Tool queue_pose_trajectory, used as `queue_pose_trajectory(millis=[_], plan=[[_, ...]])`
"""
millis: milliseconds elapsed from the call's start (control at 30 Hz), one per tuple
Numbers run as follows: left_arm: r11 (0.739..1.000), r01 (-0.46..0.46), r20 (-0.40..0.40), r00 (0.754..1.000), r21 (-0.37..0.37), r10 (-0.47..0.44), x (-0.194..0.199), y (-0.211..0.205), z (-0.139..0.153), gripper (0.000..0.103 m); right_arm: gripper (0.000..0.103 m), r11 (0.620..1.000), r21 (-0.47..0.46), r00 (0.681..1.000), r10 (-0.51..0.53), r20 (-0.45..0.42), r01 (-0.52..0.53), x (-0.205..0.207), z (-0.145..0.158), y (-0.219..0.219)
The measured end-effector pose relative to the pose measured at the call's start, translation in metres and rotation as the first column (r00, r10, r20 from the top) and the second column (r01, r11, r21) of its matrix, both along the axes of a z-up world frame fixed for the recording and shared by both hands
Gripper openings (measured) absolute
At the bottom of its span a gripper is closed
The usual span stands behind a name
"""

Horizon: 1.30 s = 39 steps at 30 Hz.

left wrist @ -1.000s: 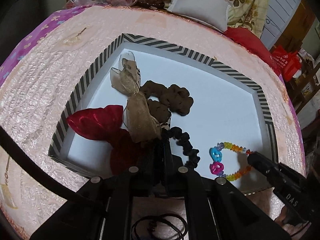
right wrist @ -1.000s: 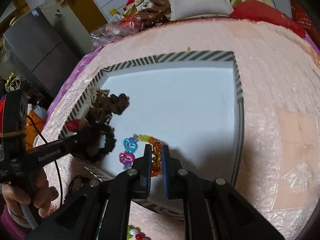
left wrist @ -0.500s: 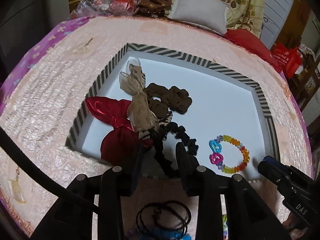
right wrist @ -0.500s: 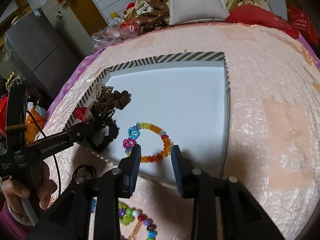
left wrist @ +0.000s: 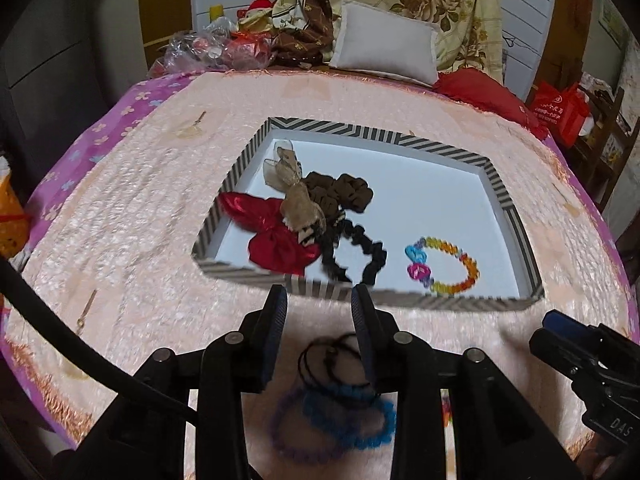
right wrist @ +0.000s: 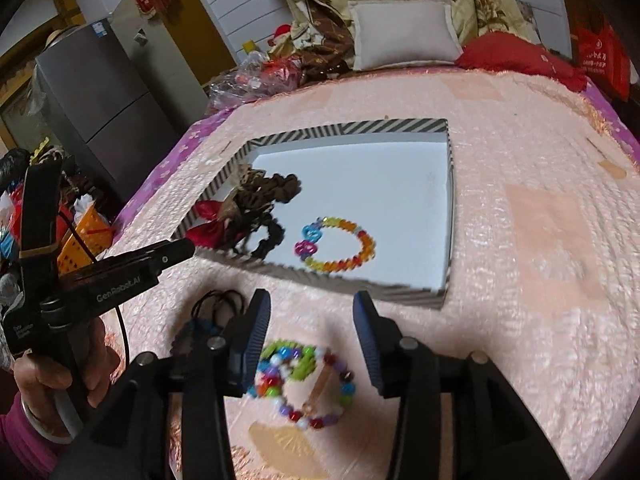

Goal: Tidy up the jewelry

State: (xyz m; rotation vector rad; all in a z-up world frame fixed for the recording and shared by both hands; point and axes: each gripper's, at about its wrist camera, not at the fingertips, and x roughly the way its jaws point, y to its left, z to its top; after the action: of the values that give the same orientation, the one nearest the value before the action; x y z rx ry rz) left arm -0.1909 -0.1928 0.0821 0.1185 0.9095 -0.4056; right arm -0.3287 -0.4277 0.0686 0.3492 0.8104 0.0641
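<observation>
Left wrist view: left gripper (left wrist: 320, 294) at 6 o'clock, jaws half open, holding nothing. Just past the tips, near edge of striped box (left wrist: 436, 302). Inside, piled at 9 o'clock: red bow (left wrist: 268, 236), tan ribbon (left wrist: 294, 194), brown scrunchie (left wrist: 340, 194), black scrunchie (left wrist: 360, 254). Rainbow bracelet (left wrist: 448, 264) at 4 o'clock, white floor bare beyond. Black cords (left wrist: 332, 360) and blue beads (left wrist: 348, 416) on pink bed cover (left wrist: 120, 220) under the jaws.

Right wrist view: right gripper (right wrist: 310, 308) at 6 o'clock, jaws opening, nothing between them. Mixed bead bracelets (right wrist: 304, 380) lying below, loose on the bed. Wide open cover at 3 o'clock.
</observation>
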Motion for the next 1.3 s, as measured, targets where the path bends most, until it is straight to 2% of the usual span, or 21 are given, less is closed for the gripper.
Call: queue_pose_trajectory(millis=[200,333,800,1300], plan=[[1.0,0.0,0.02,1.0,0.019,0.0,-0.021,0.011,-0.003,0.033,0.047,0.999,-0.042,0.999,-0.015,0.031,0.016,-0.025,0.002,0.013],[1.0,-0.009,0.035,0.999,0.029,0.008,-0.032,0.019,-0.006,0.033,0.054,0.999,-0.05,0.999,-0.017,0.033,0.019,-0.035,0.003,0.017],[0.999,-0.024,0.046,0.999,0.047,0.022,-0.057,0.038,-0.013,0.033,0.054,0.995,-0.101,1.0,0.015,0.018,-0.013,-0.049,0.004,0.033],[0.998,-0.029,0.027,0.999,0.047,0.028,-0.06,0.042,-0.019,0.033,0.054,0.994,-0.11,1.0,0.014,0.008,-0.013,-0.049,-0.001,0.035]])
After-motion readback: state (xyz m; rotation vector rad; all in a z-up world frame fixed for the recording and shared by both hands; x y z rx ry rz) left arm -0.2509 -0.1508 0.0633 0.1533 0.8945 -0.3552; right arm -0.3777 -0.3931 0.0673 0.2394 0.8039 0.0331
